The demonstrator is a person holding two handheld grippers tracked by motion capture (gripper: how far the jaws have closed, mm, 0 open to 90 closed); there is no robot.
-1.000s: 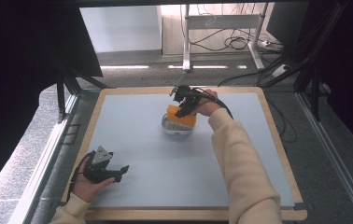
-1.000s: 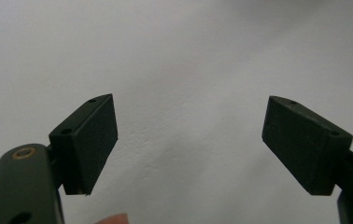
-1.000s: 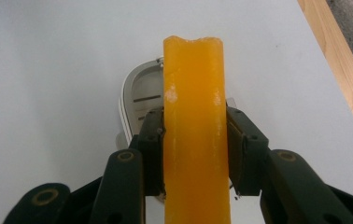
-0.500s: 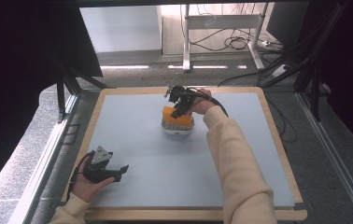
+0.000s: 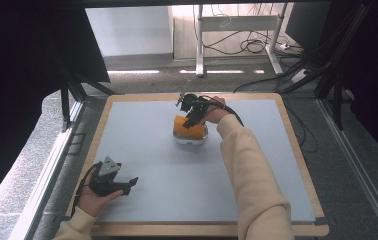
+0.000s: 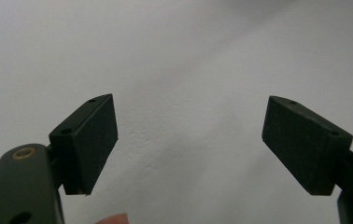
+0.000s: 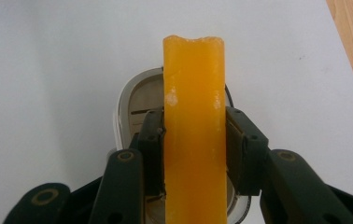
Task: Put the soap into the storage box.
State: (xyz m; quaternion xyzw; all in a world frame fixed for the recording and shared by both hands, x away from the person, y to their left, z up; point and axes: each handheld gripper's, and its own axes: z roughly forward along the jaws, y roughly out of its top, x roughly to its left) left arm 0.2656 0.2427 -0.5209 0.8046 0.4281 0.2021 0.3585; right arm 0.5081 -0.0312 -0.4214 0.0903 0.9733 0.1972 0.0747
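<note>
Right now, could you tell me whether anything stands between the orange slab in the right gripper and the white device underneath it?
Nothing visible does. The right gripper is shut on the orange slab, directly over the white device. Its top looks unobstructed, though the slab hides the middle of it.

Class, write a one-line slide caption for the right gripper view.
Right tongs clamp an orange bar above a white toaster.

Place: a lab or test room | Evidence: a bare grey table [image 5: 142,150] with a raised wooden rim, framed by black metal struts [image 5: 69,97] | Behind it: a white desk frame [image 5: 199,40] above loose cables [image 5: 252,46] on grey carpet | Sides: dark curtains [image 5: 22,75]
</note>
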